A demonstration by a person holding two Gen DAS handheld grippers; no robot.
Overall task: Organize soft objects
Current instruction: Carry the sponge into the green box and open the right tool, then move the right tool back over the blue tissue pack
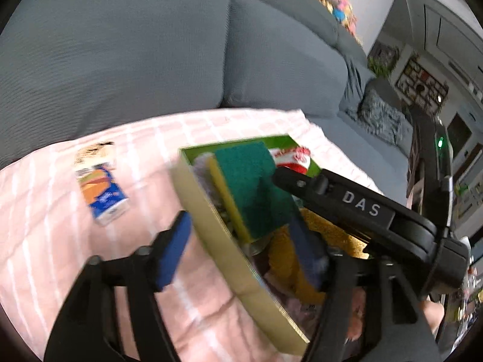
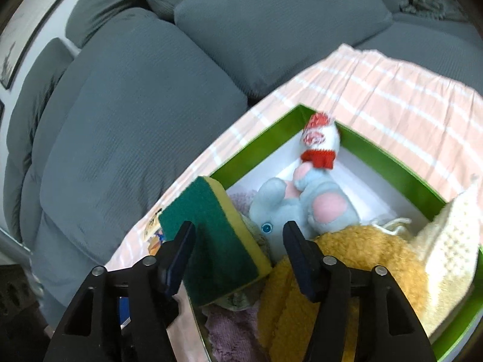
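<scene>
Left wrist view: your left hand-held gripper (image 1: 241, 247) stood spread at the bottom of the frame, one blue-padded finger outside the box (image 1: 229, 256) wall and the other inside it, pinching nothing. The green-and-yellow sponge (image 1: 253, 187) leaned at centre, inside the box, with your right hand-held gripper (image 1: 277, 178) reaching in from the right edge, its fingertip touching or just beside the sponge; the blur left that unclear. A yellow fuzzy cloth (image 1: 286, 259) lay lower right in the box, and a red-and-white knitted toy (image 1: 294, 158) sat at the far corner. The box rested on a pink checked blanket (image 1: 60, 256) over a grey sofa (image 1: 120, 45). A small printed packet (image 1: 101, 187) lay on the blanket at left, well apart from the box.

Right wrist view: your right hand-held gripper (image 2: 238, 256) was open at bottom centre, its jaws spread around the lower edge of the sponge (image 2: 217, 241) without pressing it. The sponge stood tilted against the box (image 2: 392, 157) wall at left centre. A blue plush elephant (image 2: 302, 208) lay in the middle, the knitted toy (image 2: 320, 141) above it, the yellow cloth (image 2: 377, 259) and a cream knit (image 2: 452, 241) at right, and a lilac towel (image 2: 229, 331) at the bottom.
</scene>
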